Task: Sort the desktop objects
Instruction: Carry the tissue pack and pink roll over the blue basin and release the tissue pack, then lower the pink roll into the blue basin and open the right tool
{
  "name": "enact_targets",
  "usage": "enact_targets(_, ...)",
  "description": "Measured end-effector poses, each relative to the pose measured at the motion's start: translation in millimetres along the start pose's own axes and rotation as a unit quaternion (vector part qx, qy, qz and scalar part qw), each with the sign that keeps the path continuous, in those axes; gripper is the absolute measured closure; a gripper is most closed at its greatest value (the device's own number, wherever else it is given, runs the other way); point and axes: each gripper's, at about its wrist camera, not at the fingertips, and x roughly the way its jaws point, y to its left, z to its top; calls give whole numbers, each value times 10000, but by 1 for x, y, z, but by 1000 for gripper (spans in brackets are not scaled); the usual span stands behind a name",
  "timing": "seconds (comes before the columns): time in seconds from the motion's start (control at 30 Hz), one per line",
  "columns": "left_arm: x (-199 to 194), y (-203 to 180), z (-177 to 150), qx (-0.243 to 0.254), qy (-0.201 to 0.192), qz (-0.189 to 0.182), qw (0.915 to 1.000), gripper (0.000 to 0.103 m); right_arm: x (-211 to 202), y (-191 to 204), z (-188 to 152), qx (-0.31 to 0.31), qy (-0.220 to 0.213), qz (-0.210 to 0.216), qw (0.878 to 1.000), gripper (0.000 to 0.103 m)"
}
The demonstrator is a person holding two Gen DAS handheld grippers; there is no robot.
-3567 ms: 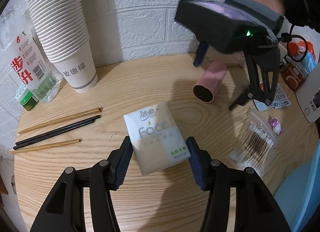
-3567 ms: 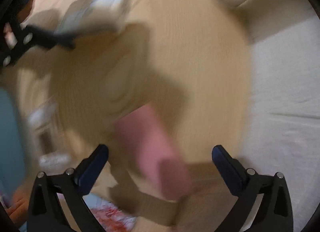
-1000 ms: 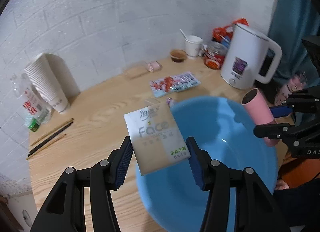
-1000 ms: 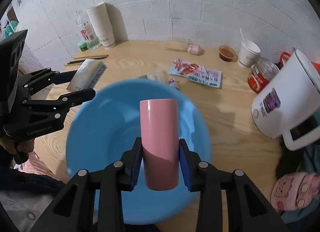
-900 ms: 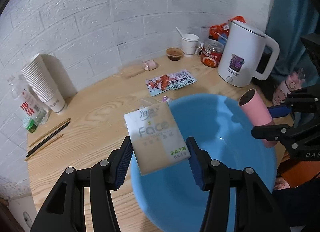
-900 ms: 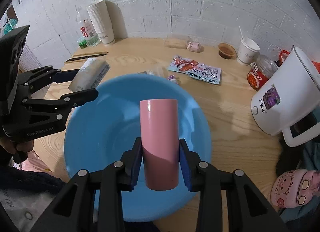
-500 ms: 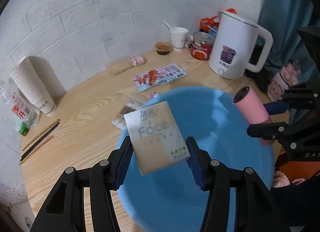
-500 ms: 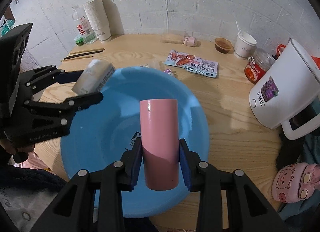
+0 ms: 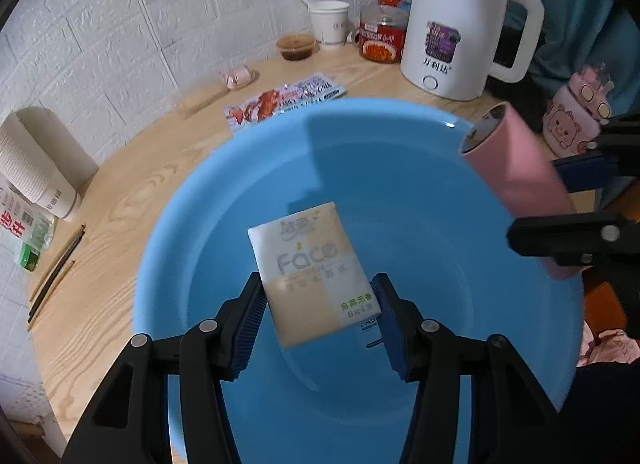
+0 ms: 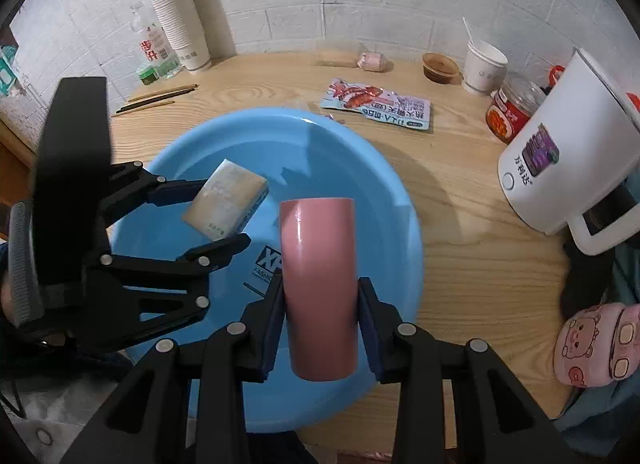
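Left wrist view: my left gripper (image 9: 318, 314) angled steeply down, clamped on white-and-beige soft tissue pack (image 9: 310, 272) over round blue plastic basin (image 9: 420, 184), my right gripper (image 10: 320, 318) clamped on upright pink cylindrical cup (image 10: 318, 284) above basin's near rim.

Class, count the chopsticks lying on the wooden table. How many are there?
3. The chopsticks lie side by side at the table's far left edge, near the stacked paper cups: two light wooden, one black between them. None appears hidden.

Dim, cool indoor light; fisheye-bent edges, dark corners, slight motion blur.
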Motion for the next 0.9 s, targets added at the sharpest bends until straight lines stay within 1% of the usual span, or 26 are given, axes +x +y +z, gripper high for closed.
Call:
enact_targets(0.3,6,3,-2,-77,144,49,9999,51,2,-2,-5,31,34,30,10000,68)
enact_targets(0.4,6,2,-3,-92,184,80,9998,49,3,-2,-5,24,54,45,10000,68)
enact_targets(0.47,6,2,-3,-128,173,95,9997,38,4,-1,-5,-1,70,48,10000,68)
enact_targets(0.5,4,3,-2,-132,136,88,9998,29,4,0,-6,-9,73,49,10000,68)
enact_targets(0.53,1,3,-2,-115,70,76,9999,23,4,0,-6,-14,74,45,10000,68)
enact_targets(0.57,-1,3,-2,-86,8,68,9999,19,4,0,-7,-13,75,42,10000,68)
enact_targets(0.63,-4,2,-3,-47,-44,43,10000,8,4,0,-7,-5,79,31,10000,68)
enact_targets(0.77,-8,3,-7,-50,-102,-152,9998,4,4,1,-9,-18,81,25,10000,68)
enact_targets(0.8,-9,4,-7,-44,-124,-188,9997,2,4,1,-9,-29,85,30,10000,68)
enact_targets(0.83,-12,5,-7,-31,-164,-208,9996,0,4,2,-10,-38,86,33,10000,68)
enact_targets(0.9,-17,7,-7,-10,-272,-184,9995,0,5,2,-9,-47,97,38,9999,68)
